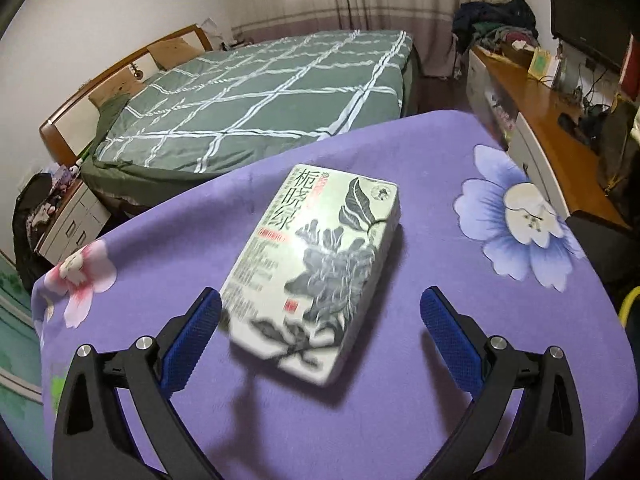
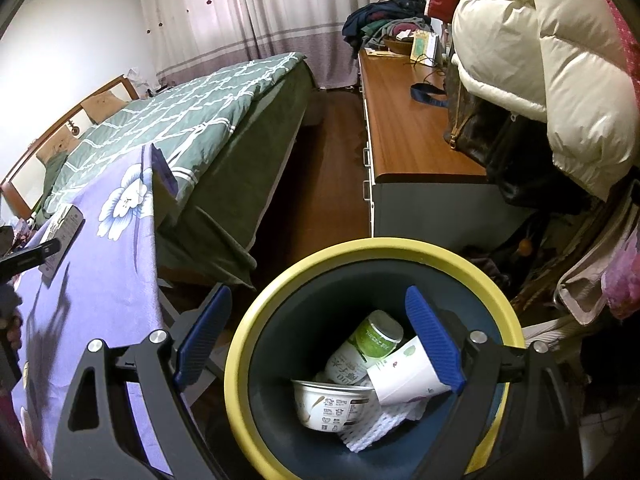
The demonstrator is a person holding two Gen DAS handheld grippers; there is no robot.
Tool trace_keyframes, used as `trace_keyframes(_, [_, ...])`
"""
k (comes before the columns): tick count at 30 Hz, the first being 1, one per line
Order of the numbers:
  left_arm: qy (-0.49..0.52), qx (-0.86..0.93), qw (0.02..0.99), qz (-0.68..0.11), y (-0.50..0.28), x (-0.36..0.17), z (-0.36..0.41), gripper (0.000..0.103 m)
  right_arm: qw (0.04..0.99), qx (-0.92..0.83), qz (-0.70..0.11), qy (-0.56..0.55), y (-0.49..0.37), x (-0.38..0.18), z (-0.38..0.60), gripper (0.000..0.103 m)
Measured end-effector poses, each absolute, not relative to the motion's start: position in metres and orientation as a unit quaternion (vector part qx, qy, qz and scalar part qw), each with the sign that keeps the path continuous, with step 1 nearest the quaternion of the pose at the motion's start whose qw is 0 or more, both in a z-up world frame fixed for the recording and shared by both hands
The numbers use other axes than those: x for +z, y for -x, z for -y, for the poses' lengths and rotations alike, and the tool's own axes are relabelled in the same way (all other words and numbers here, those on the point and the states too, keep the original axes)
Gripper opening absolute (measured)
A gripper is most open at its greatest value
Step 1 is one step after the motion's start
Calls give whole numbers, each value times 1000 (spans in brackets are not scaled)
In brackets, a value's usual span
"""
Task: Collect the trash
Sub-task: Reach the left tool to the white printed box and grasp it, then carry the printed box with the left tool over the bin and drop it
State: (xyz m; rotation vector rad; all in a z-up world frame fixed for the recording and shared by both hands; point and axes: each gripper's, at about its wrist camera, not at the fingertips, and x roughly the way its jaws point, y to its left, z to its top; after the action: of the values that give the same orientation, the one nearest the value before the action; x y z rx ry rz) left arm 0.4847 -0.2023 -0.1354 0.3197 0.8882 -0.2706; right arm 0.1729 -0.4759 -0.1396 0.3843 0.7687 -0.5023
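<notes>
A pale green box [image 1: 316, 268] printed with dark leaves and characters lies flat on the purple flowered tablecloth [image 1: 400, 380]. My left gripper [image 1: 320, 304] hovers over its near end, open, its blue fingers [image 1: 196, 332] apart on either side without touching it. In the right wrist view my right gripper [image 2: 318, 304] hangs open and empty above a dark bin with a yellow rim [image 2: 256, 312]. Inside the bin lie a white bowl [image 2: 332, 404], a green-capped bottle [image 2: 368, 344], a white carton [image 2: 404, 376] and crumpled paper. The same box [image 2: 64, 220] shows at the far left on the table, with the left gripper's tip [image 2: 40, 250] near it.
A bed with a green checked cover [image 1: 256, 96] stands beyond the table. A long wooden cabinet [image 2: 408, 128] runs along the right, with bags and a white padded jacket [image 2: 560, 60] beside the bin. Wooden floor [image 2: 332, 176] lies between bed and cabinet.
</notes>
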Motion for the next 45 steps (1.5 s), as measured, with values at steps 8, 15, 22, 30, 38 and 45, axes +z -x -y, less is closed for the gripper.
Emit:
trace_keyframes(8, [-140, -122, 870, -457, -534, -156, 205, 98, 877, -248, -366, -189, -169, -138, 485, 84])
trace_keyframes(15, [-137, -142, 868, -455, -534, -161, 207, 86, 878, -237, -367, -196, -164, -138, 490, 84])
trace_keyframes(22, [-154, -153, 871, -442, -481, -155, 217, 71, 885, -222, -360, -194, -151, -130, 488, 84])
trace_keyframes(30, [-164, -179, 876, -416, -384, -143, 244, 71, 895, -213, -351, -176, -121, -118, 493, 84])
trace_keyframes(38, [-176, -247, 872, -383, -287, -115, 305, 71, 895, -226, -344, -172, -77, -115, 509, 84])
trace_keyframes(45, [-206, -317, 845, -377, -231, -115, 382, 71, 886, -250, -344, -183, -39, -120, 527, 84])
